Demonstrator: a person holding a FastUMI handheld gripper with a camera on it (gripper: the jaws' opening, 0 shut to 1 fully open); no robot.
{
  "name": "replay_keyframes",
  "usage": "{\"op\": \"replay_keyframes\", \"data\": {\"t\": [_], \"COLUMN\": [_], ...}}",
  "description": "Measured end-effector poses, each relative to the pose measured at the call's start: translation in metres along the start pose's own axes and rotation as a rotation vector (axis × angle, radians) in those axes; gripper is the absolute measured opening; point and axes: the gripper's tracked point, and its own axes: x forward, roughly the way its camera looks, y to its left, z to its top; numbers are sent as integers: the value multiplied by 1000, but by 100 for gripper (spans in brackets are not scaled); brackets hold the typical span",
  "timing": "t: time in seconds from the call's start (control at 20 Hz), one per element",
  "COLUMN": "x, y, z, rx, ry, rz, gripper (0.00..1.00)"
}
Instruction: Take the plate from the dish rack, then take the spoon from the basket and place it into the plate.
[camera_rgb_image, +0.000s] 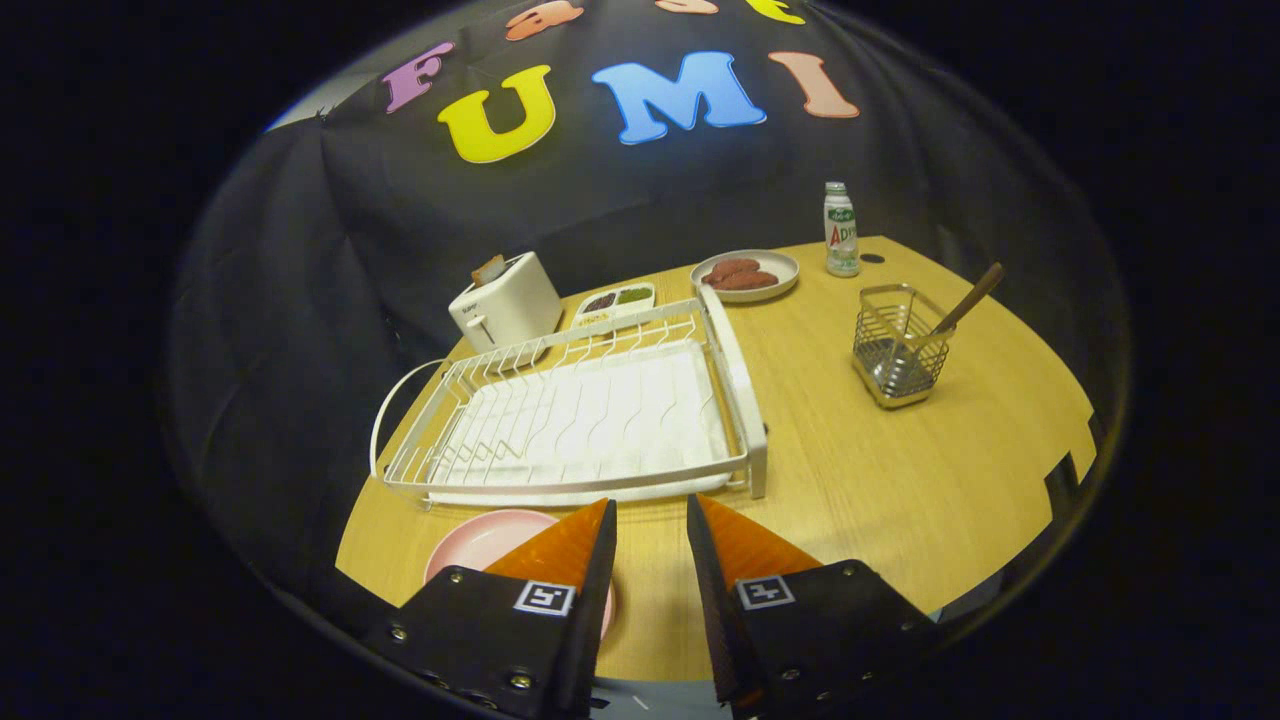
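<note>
Gripper view: fingers of the gripper (650, 520) are held slightly apart, nothing pinched. Pink plate (480, 540) is laid flat on the table (900, 480), beside the left finger, out of the dish rack (590, 410). Spoon (965, 300) is left leaning in the wire basket (898, 345), well beyond; judged next to be fetched.

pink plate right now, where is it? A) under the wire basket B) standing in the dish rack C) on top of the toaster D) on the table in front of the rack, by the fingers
D: the pink plate lies flat on the table, on the near side of the empty dish rack, partly behind one finger of the open, empty gripper.
</note>
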Motion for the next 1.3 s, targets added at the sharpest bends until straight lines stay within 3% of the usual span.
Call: {"op": "replay_keyframes", "data": {"t": [0.4, 0.8, 1.05, 1.3], "x": [10, 17, 23, 39], "y": [-86, -194, -246, -278], "z": [81, 113, 117, 121], "rx": [79, 241, 316, 363], "ry": [-146, -191, -185, -175], "rz": [-206, -445, -543, -573], "gripper": [44, 44, 44, 44]}}
